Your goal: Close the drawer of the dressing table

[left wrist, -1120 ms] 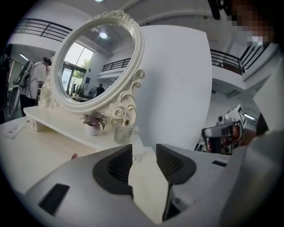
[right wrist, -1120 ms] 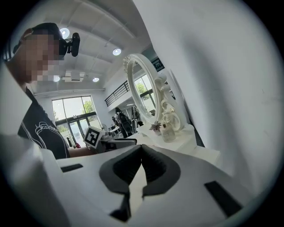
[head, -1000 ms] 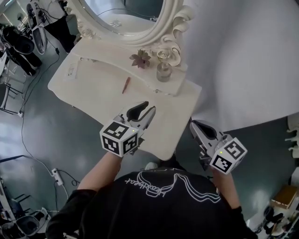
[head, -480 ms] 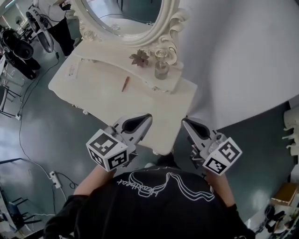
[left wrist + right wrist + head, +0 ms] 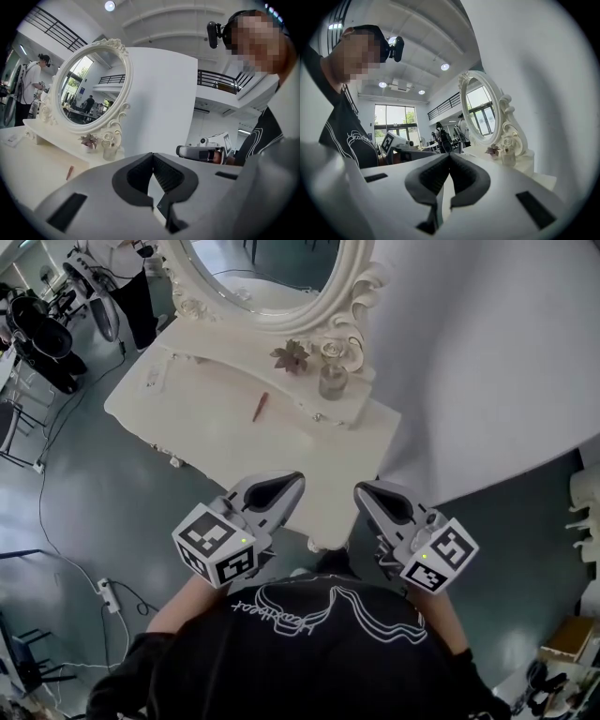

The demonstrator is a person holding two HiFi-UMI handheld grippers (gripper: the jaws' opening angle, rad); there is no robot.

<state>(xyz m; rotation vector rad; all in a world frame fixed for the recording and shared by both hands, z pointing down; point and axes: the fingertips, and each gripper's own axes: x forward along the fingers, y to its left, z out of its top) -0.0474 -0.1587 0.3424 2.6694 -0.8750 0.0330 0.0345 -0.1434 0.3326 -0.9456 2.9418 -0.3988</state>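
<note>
The cream dressing table (image 5: pixel 216 432) with its oval mirror (image 5: pixel 272 273) stands ahead of me. Its drawer is hidden under the tabletop in every view. My left gripper (image 5: pixel 284 486) hovers over the table's near edge, jaws shut with nothing between them. My right gripper (image 5: pixel 366 493) hangs just past the table's near right corner, also shut and empty. In the left gripper view the closed pads (image 5: pixel 164 176) point at the mirror (image 5: pixel 91 89), with the right gripper (image 5: pixel 201 152) beside them. The right gripper view shows its shut pads (image 5: pixel 461 176), and the left gripper (image 5: pixel 401 149) lies at the left.
On the tabletop lie a reddish stick (image 5: pixel 260 407), a small potted plant (image 5: pixel 290 356), a glass bottle (image 5: pixel 332 381) and a card (image 5: pixel 150 381). A white partition (image 5: pixel 487 362) rises to the right. A person (image 5: pixel 122 277), chairs and floor cables with a power strip (image 5: pixel 111 594) are at the left.
The left gripper's jaws went from open to shut. Both grippers drew back from the tabletop toward my body, and the right one shifted inward toward the left one.
</note>
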